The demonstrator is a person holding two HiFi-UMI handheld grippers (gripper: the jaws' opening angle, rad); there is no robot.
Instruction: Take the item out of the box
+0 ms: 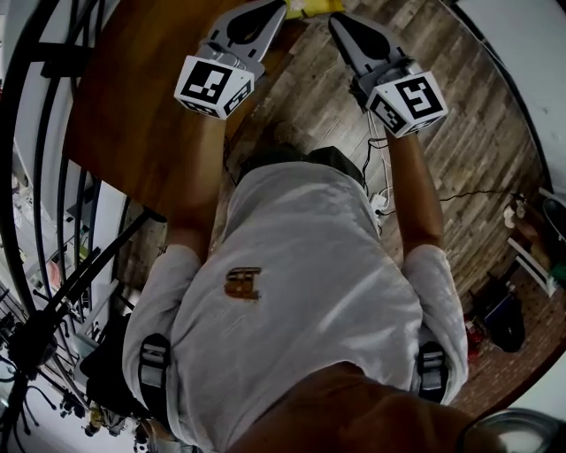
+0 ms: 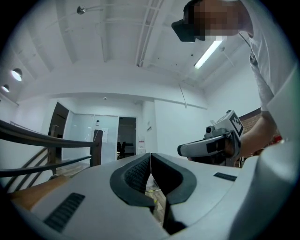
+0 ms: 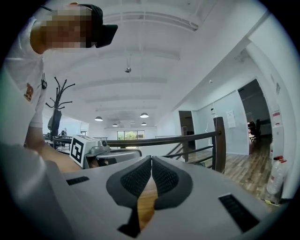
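Note:
No box or item shows plainly in any view; only a yellow scrap (image 1: 309, 7) peeks in at the head view's top edge, between the two grippers. My left gripper (image 1: 276, 7) is held over the brown wooden table (image 1: 133, 106), its jaws pressed together with nothing between them (image 2: 150, 155). To its right, my right gripper (image 1: 336, 19) hangs over the plank floor, also shut and empty (image 3: 151, 159). Both gripper views point level across the room, and each shows the other gripper beside it: the right one (image 2: 211, 145) and the left one (image 3: 105, 153).
The person's white shirt and arms fill the middle of the head view. A dark stair railing (image 1: 53, 177) runs along the left, and a wooden rail (image 3: 187, 140) crosses the right gripper view. Cables (image 1: 380, 199) lie on the plank floor, and a coat stand (image 3: 56, 108) is at the left.

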